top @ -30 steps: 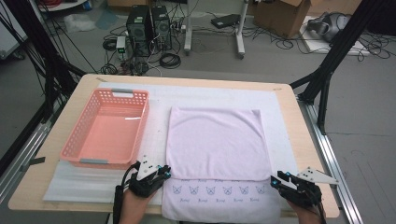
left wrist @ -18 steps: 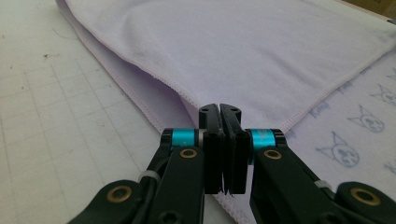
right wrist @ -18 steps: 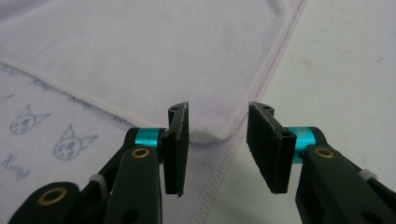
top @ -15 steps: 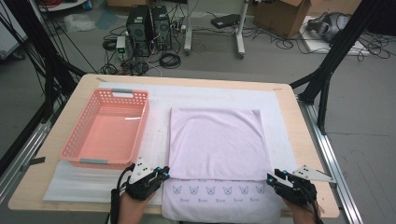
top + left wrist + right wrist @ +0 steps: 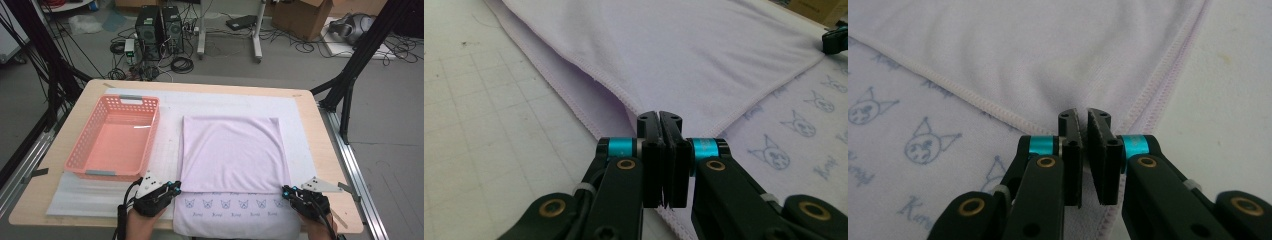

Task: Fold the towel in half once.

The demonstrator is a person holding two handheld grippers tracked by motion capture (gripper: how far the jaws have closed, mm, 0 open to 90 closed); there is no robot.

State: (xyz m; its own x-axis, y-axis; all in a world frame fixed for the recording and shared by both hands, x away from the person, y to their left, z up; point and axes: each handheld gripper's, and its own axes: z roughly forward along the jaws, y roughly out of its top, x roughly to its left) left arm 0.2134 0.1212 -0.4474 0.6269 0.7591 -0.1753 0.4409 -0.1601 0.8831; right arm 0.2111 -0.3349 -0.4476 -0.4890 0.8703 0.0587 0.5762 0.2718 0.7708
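Note:
A pale lilac towel [image 5: 231, 150] lies flat on the table, its upper layer folded over so a near strip printed with small cat faces [image 5: 230, 205] shows. My left gripper [image 5: 175, 188] sits at the upper layer's near left corner. In the left gripper view the left gripper [image 5: 659, 117] is shut, with the towel's [image 5: 684, 55] hemmed corner running into the jaws. My right gripper [image 5: 286, 191] is at the near right corner. The right gripper [image 5: 1083, 116] is shut on the towel's [image 5: 1013, 55] corner, with a thin slit between the jaws.
A pink plastic basket [image 5: 80, 155] stands with nothing in it at the left of the towel. A white mat [image 5: 230, 102] covers the wooden table [image 5: 327, 165]. Black frame legs, cables and computer towers stand on the floor beyond the far edge.
Both grippers have drawn slightly toward the near edge while staying at the folded layer's near corners. The towel has barely shifted.

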